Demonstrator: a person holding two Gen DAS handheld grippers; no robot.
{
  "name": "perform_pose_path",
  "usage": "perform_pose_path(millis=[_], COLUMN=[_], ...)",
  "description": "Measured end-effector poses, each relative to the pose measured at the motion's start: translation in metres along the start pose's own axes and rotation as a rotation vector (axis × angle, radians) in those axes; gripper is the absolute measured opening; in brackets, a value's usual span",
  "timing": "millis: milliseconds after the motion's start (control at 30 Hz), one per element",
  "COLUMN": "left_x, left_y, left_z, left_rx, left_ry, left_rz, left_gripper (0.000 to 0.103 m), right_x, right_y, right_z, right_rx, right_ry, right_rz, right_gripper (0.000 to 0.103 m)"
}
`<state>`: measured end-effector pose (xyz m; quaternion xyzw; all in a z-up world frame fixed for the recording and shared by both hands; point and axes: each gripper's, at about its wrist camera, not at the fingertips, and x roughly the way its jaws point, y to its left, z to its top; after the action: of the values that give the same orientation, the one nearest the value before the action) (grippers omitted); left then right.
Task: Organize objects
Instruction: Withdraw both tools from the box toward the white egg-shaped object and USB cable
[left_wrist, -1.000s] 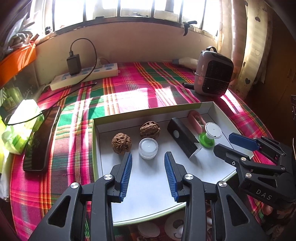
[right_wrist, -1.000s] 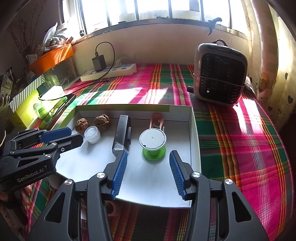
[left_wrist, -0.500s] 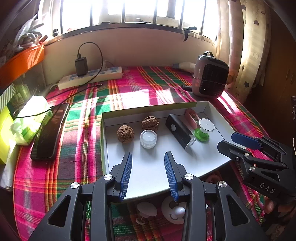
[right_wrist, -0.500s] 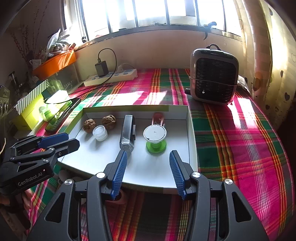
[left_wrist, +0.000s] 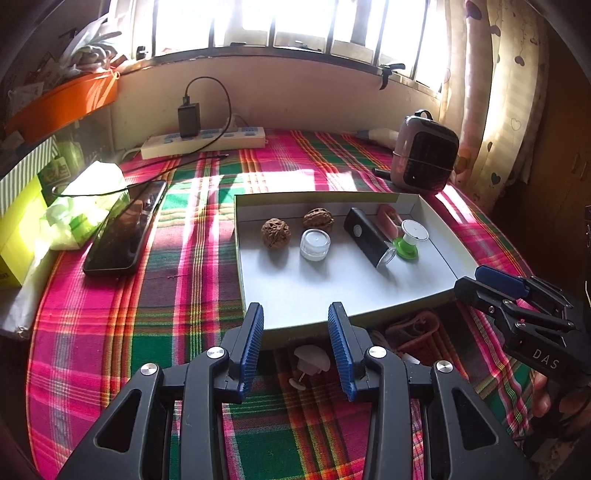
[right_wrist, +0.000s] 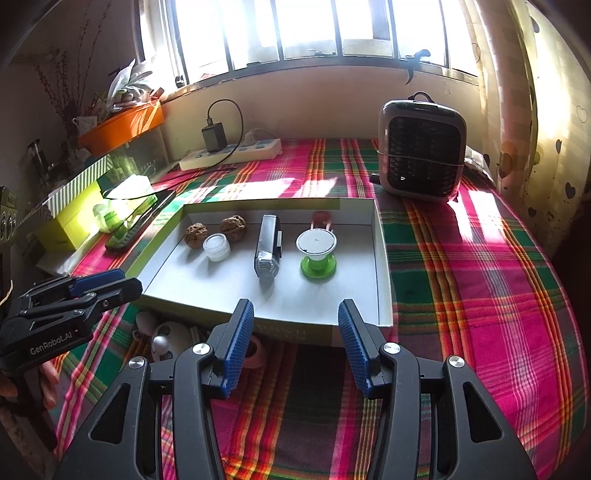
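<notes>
I am holding my left gripper (left_wrist: 295, 343) with its jaws spread apart and gripping nothing, and my right gripper (right_wrist: 295, 343) is standing the same way, wide and empty. Both are hovering over the plaid tablecloth (right_wrist: 480, 280), just short of the near rim of the shallow tray (left_wrist: 332, 288).

Ahead of my left jaws, inside the tray, two walnuts (left_wrist: 275, 232) are lying side by side, with a small clear jar (left_wrist: 314, 243) sitting just in front of them. Ahead and to the right of those jaws, a black rectangular device (left_wrist: 367, 236) is lying tilted, and a green-based spool with a white top (left_wrist: 408, 240) is standing just beside its near end. A pink object (left_wrist: 388, 216) is lying behind the spool; I cannot tell what it is.

Straight ahead of my right jaws, the spool and the black device are sitting nearest, the jar and walnuts farther left.

Below my left jaws, on the cloth outside the tray, a white pushpin-like piece (left_wrist: 308, 365) is lying, and a reddish item (left_wrist: 413, 330) is resting to the right by the tray's front wall.
</notes>
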<state>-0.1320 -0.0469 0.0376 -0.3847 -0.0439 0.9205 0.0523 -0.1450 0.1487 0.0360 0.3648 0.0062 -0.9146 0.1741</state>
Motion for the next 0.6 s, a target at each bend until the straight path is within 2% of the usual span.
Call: perform_pose_path(millis=[233,600], left_x=[-0.010,-0.006], left_y=[0.007,0.015], left_z=[-0.007,-0.021], left_rx=[-0.018,-0.040], left_ry=[-0.017,0.022], left_rz=[-0.013,-0.006], left_gripper=[0.035,0.035], right_x=[-0.005,0.000], right_y=[0.006,0.018], right_z=[-0.008,-0.020], right_rx=[-0.011,-0.035], right_ry=[0.005,0.040], right_rz=[0.020,0.057], right_gripper=[0.049,0.049])
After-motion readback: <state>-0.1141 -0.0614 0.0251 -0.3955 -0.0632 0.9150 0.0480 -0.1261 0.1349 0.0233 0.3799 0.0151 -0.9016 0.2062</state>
